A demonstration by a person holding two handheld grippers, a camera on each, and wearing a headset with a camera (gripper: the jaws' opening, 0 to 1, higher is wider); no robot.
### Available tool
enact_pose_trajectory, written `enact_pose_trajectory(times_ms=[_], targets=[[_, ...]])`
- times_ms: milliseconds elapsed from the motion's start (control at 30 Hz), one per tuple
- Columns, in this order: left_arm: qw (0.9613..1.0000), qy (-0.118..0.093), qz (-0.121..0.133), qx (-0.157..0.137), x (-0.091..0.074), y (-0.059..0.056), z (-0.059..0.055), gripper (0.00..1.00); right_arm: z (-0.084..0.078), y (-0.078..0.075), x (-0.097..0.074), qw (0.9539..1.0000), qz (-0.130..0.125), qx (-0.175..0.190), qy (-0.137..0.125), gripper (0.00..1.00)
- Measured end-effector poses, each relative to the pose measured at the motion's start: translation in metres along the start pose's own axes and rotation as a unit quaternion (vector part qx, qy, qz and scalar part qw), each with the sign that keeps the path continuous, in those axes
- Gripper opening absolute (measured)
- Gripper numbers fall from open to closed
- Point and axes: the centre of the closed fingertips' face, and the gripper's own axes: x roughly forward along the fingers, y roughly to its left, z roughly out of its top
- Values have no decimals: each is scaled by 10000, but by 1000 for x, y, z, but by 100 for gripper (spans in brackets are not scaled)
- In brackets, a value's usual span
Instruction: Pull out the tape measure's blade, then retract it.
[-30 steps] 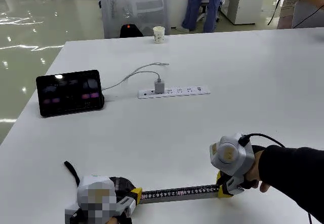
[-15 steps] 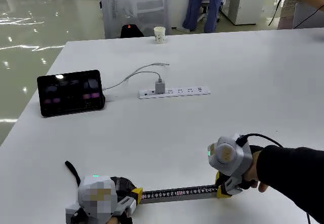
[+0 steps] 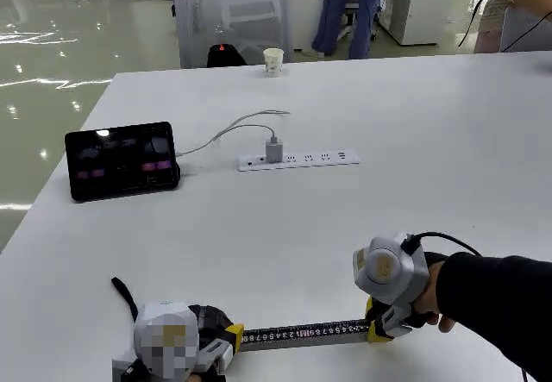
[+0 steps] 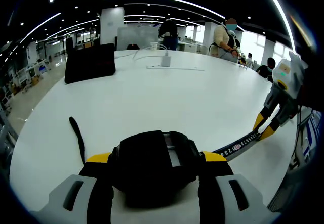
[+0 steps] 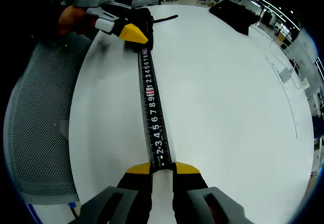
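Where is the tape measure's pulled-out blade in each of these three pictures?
Head view: the blade lies low in the picture, running level from the case rightward.
Left gripper view: the blade is right of centre, slanting up from the case to the right gripper.
Right gripper view: the blade runs up the middle, from the near jaws to the case.
Shared landmark: the black tablet.

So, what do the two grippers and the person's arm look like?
The left gripper and the right gripper have light grey bodies and black fingers with yellow tips. A thin black cable leaves the right one. The person wears a black sleeve.
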Motion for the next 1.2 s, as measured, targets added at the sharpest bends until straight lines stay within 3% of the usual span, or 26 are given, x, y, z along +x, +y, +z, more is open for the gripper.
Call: enact_pose_trajectory(times_ms=[1200], targets=[[10000,14,-21,23,1,0,1,63,13,2,5,10000,16,35,-5,11]])
